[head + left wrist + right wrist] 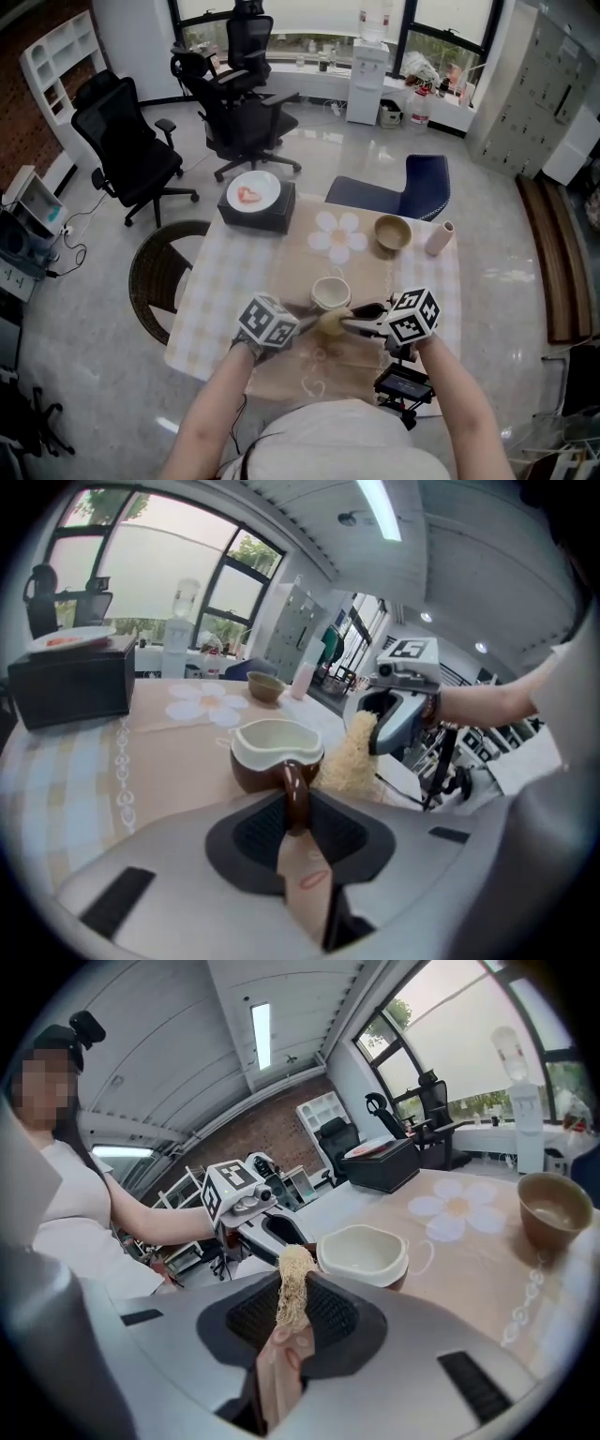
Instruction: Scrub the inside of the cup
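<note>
cup near bench centre, 6 o'clock of flower print. left gripper jaws pinch its handle; right gripper jaws pinch fibrous scrubber, just at cup's 6 o'clock.

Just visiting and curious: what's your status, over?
Left tongs shut on cup handle. Right tongs shut on scrubber, beside cup, not inside. Nothing blocking.

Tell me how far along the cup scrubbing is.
Done: the left gripper is clamped on the handle of the cup, and the right gripper is clamped on the scrubber. In hand: the scrubber sits beside the cup, outside its rim. Left: putting it inside and scrubbing. The pale interior doesn't show whether any scrubbing has happened.
</note>
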